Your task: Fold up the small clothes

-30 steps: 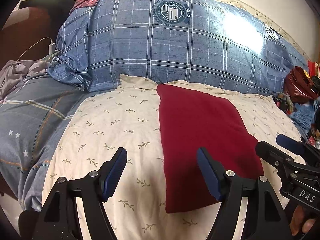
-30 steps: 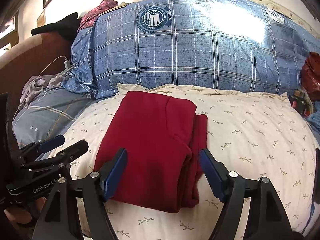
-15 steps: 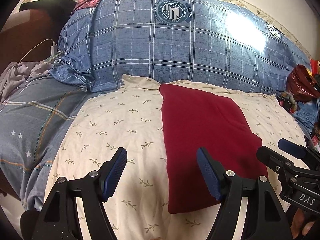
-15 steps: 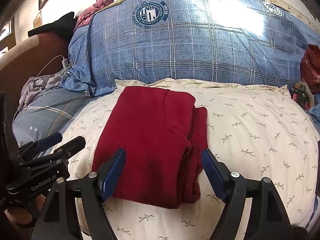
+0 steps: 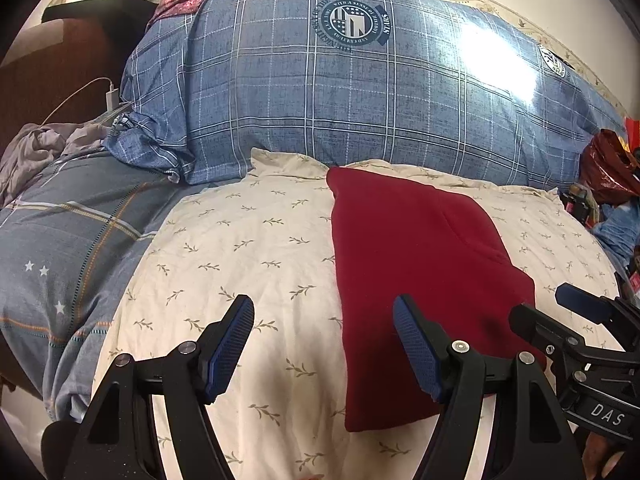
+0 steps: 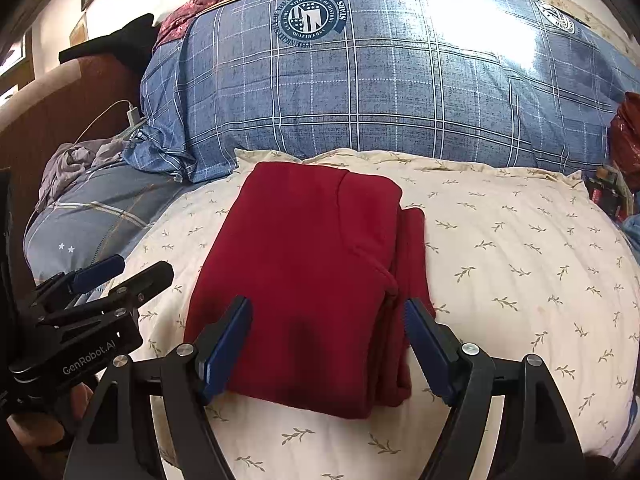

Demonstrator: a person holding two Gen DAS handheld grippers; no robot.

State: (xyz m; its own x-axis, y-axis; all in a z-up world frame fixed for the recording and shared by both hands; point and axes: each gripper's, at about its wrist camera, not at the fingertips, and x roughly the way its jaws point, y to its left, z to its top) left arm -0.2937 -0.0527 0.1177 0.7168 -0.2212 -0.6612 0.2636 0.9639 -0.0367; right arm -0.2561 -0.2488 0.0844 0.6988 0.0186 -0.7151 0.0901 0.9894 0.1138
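A dark red garment [image 5: 416, 280] lies folded into a long rectangle on a cream leaf-print pillow [image 5: 248, 248]; it also shows in the right wrist view [image 6: 308, 280], with layered fold edges along its right side. My left gripper [image 5: 323, 346] is open and empty, above the pillow at the garment's left edge. My right gripper [image 6: 327, 348] is open and empty, hovering over the garment's near end. Each gripper shows in the other's view: the right one [image 5: 560, 320], the left one [image 6: 120, 276].
A big blue plaid pillow [image 5: 360, 100] lies behind the cream one. A blue-grey quilt [image 5: 68, 248] and crumpled grey cloth [image 5: 36, 148] are at the left, with a white charger and cable [image 5: 112, 96]. Red bags and clutter [image 5: 608, 168] sit at the right.
Both grippers have drawn back and up a little from the garment, staying open. The garment has not moved.
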